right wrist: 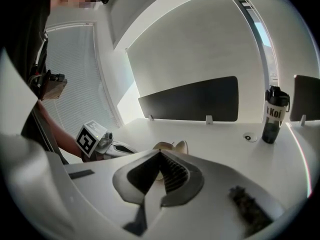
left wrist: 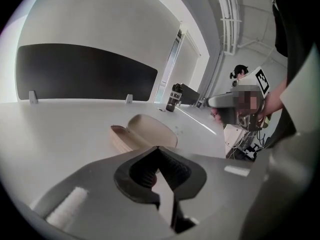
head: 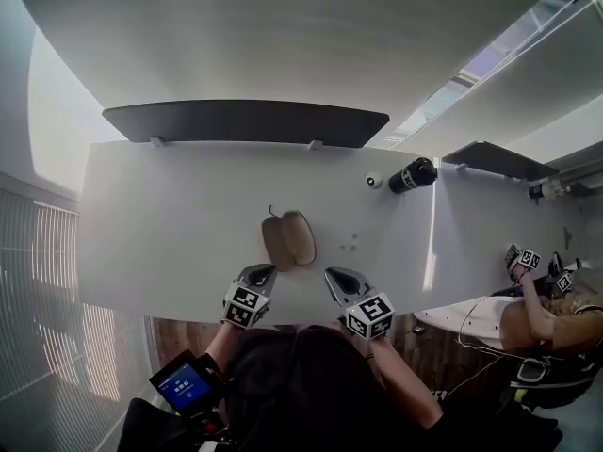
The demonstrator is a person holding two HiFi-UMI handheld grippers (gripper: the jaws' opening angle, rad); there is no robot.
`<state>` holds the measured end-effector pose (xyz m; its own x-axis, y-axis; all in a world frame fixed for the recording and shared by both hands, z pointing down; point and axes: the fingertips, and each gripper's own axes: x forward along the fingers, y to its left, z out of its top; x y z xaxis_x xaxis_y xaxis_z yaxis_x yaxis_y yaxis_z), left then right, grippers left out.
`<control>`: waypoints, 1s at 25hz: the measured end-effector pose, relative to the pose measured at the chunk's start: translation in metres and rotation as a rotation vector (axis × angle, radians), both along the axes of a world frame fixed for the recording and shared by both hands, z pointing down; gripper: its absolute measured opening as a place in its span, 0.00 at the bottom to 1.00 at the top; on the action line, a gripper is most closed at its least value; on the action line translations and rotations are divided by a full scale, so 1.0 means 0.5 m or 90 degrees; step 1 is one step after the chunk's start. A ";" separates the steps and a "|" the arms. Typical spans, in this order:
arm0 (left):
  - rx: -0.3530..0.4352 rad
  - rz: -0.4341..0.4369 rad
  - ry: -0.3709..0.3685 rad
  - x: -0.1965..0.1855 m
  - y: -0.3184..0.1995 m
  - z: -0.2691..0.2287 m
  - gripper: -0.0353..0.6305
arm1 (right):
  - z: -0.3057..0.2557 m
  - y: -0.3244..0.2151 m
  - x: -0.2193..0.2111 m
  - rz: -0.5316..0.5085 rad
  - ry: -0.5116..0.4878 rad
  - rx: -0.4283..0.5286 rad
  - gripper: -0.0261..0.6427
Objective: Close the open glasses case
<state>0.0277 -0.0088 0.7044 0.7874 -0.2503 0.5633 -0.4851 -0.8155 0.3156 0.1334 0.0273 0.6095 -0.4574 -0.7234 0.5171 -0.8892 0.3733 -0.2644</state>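
The tan glasses case (head: 288, 239) lies open on the white table (head: 170, 215), its two shells spread side by side. My left gripper (head: 261, 272) hovers near the table's front edge, just short of the case and a little to its left, its jaws shut and empty. My right gripper (head: 336, 277) is level with it on the right, also shut with nothing held. In the left gripper view the case (left wrist: 142, 134) sits just beyond the closed tips (left wrist: 157, 148). The right gripper view shows the case (right wrist: 174, 146) past its closed tips (right wrist: 160, 152).
A black bottle (head: 413, 174) and a small white round object (head: 374, 181) stand at the table's back right. A dark panel (head: 245, 121) runs along the far edge. Another person with grippers (head: 537, 262) works at the right. A device with a blue screen (head: 185, 384) is below left.
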 end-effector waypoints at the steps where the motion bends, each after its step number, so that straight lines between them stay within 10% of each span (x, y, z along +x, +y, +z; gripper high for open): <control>1: -0.006 -0.002 -0.002 0.008 -0.004 0.004 0.06 | 0.004 -0.010 0.007 -0.004 0.001 0.000 0.03; 25: -0.109 -0.057 -0.057 -0.012 -0.033 0.118 0.06 | 0.185 -0.164 0.039 -0.068 0.013 -0.111 0.03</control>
